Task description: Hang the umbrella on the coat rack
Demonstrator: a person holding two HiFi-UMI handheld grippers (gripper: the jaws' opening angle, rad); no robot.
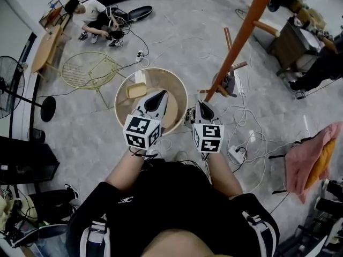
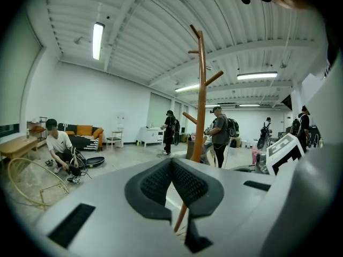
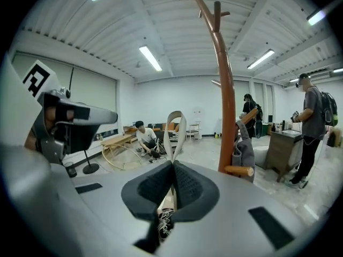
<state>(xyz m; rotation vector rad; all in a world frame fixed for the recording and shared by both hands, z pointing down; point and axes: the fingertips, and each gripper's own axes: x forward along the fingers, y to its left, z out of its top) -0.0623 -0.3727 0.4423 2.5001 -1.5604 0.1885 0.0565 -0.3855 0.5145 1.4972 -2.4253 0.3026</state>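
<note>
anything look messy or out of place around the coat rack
Yes: loose white cables sprawl in tangled loops on the floor around the foot of the coat rack, with a power strip among them, close in front of the person. That is likely a trip risk. The right tool, shut on a beige strap, looks normal.

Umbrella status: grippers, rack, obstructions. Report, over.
Left gripper shut, empty. Right gripper shut on beige strap loop. Coat rack ahead, grey bundle on its low peg.
</note>
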